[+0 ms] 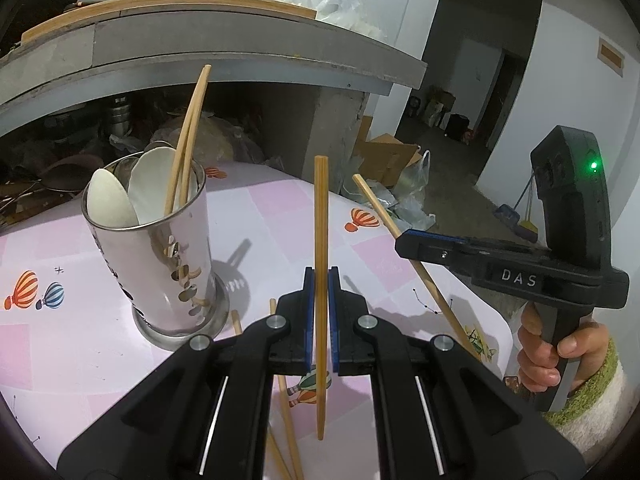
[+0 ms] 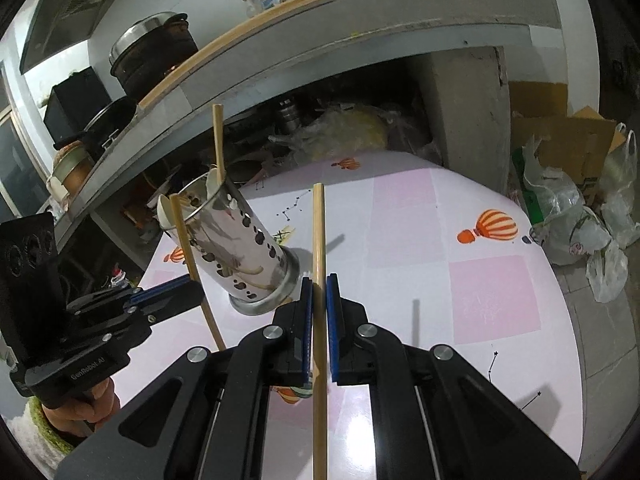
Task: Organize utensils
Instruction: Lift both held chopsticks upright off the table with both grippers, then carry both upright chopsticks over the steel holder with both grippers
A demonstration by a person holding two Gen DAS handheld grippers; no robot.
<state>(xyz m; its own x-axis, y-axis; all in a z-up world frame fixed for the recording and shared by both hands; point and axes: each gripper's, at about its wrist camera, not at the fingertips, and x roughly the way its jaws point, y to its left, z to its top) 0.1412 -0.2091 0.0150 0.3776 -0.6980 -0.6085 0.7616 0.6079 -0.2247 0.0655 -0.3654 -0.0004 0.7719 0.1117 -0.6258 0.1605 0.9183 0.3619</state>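
Chopsticks stand upright, one (image 1: 320,240) clenched in left jaws, another (image 2: 319,248) in right jaws.

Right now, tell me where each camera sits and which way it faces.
Left wrist: on the left gripper, facing the metal utensil holder on the table; it holds a chopstick; the right gripper and right hand show.
Right wrist: on the right gripper, facing the same holder; it holds another chopstick; the left gripper shows.
Shared: holder, table, both grippers.
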